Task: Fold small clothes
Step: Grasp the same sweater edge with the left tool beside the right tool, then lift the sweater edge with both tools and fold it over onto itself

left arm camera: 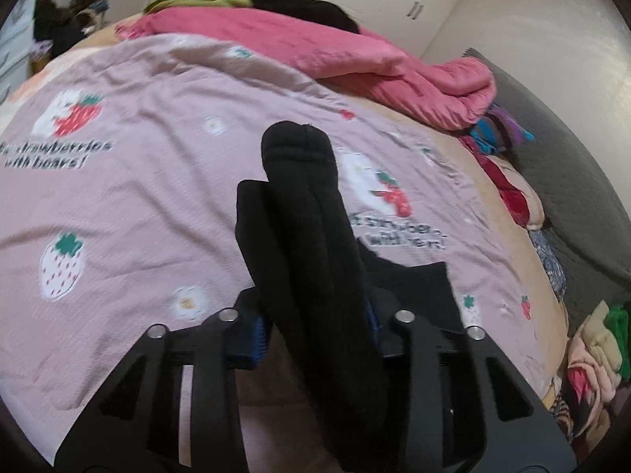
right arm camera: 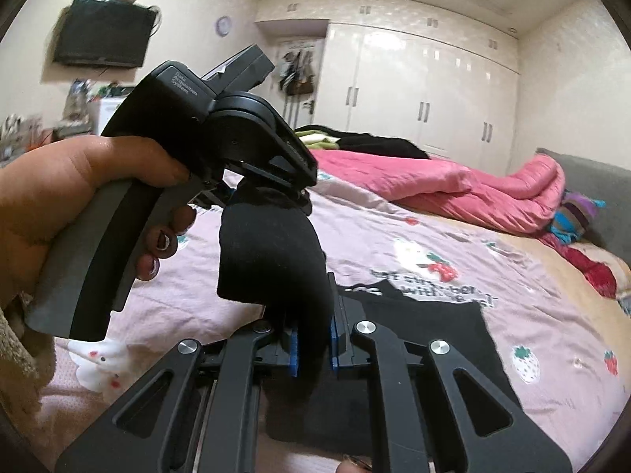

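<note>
here the left gripper [left arm camera: 315, 335] is clamped on a black sock [left arm camera: 303, 205], whose doubled length runs up between the blue pads [left arm camera: 256, 339] and stands out ahead of them, rounded end farthest away. in the right wrist view the right gripper [right arm camera: 313, 349] pinches the other end of the same sock [right arm camera: 272, 260], which rises from its blue pads [right arm camera: 294, 351] and bends over to the left gripper's [right arm camera: 268, 193] fingers above, so the sock hangs as a short arch between the two tools, off the bed. the person's left hand [right arm camera: 71, 205] wraps the left tool's grey handle, whose top carries small white lettering that reads "data acquisition system".

beneath both tools lies a pink bedspread [left arm camera: 157, 181] printed with strawberries and white bears; one caption reads "strawberries with bears!", and the nearer one is blurred. a flat black garment [right arm camera: 414, 323] rests on the spread just right of the right gripper. farther off a pink quilt [right arm camera: 453, 185] is bunched, with white wardrobes [right arm camera: 426, 90] behind and a dark television [right arm camera: 102, 35] on the far left wall.
</note>
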